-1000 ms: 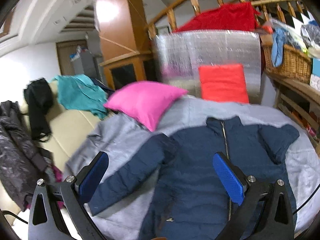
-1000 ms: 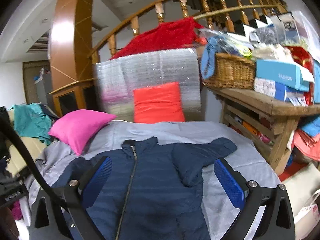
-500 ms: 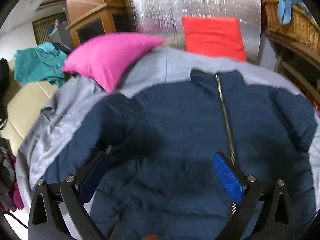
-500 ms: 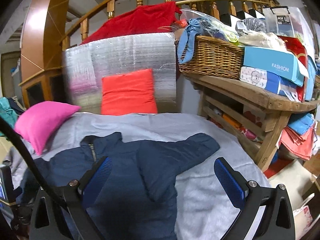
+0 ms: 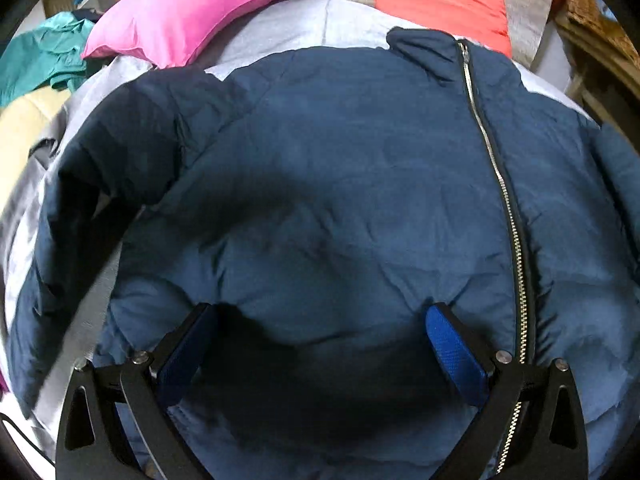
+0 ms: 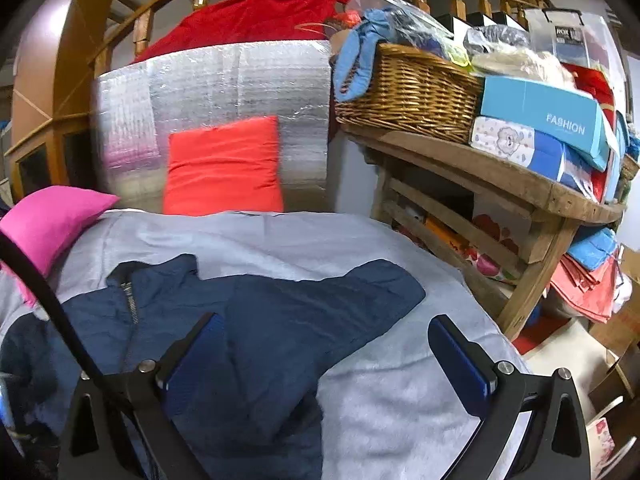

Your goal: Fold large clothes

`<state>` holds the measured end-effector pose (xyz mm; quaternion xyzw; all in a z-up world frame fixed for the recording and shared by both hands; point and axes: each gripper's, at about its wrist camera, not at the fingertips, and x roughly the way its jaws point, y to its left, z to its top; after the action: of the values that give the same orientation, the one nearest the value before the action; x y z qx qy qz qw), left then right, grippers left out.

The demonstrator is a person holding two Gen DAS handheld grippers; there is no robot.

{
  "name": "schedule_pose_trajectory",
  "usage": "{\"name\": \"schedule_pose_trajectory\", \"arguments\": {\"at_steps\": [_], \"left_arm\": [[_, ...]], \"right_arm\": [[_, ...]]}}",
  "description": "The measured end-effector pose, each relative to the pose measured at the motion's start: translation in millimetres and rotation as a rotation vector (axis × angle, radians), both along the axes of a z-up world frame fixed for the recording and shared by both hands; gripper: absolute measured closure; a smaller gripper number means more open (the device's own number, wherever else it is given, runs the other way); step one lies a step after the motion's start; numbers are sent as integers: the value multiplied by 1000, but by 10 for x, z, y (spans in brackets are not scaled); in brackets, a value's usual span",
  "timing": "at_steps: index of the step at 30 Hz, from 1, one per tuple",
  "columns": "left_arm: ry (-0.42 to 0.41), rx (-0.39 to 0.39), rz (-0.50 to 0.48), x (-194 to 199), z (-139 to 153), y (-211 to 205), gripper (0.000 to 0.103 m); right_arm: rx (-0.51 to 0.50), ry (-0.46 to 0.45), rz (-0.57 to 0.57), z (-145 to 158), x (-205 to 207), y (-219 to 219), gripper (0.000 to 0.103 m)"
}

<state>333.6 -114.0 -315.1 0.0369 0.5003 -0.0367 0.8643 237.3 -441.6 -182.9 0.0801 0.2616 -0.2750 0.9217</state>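
Both grippers poised over the jacket

The navy padded zip jacket [image 5: 340,184] lies spread across the grey-covered bed [image 6: 400,392]; left gripper [image 5: 320,344] and right gripper [image 6: 324,356] hover spread, ready for folding.

Right wrist view: the word "FASHION" is printed in white capitals on the side of a light blue box [image 6: 544,116] on the wooden shelf [image 6: 472,164]. A dark label on a clear plastic case [image 6: 568,36] behind it is illegible. Left wrist view: no legible text.
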Motion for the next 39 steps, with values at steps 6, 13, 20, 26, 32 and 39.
{"name": "schedule_pose_trajectory", "arguments": {"at_steps": [6, 13, 20, 26, 32, 39], "left_arm": [[23, -17, -12, -73, 39, 24, 0], [-127, 68, -42, -7, 376, 24, 0], [-294, 71, -44, 25, 561, 63, 0], [-308, 101, -16, 27, 572, 86, 0], [-332, 61, 81, 166, 688, 311, 0], [-382, 24, 174, 137, 878, 555, 0]], "right_arm": [[269, -17, 72, -319, 275, -771, 0], [991, -191, -25, -1253, 307, -2052, 0], [1147, -205, -84, -1779, 532, -2254, 6], [1074, -158, -50, -1743, 819, -2040, 62], [903, -201, 27, -1204, 642, -1607, 78], [960, -227, 298, -663, 332, -391, 78]]}}
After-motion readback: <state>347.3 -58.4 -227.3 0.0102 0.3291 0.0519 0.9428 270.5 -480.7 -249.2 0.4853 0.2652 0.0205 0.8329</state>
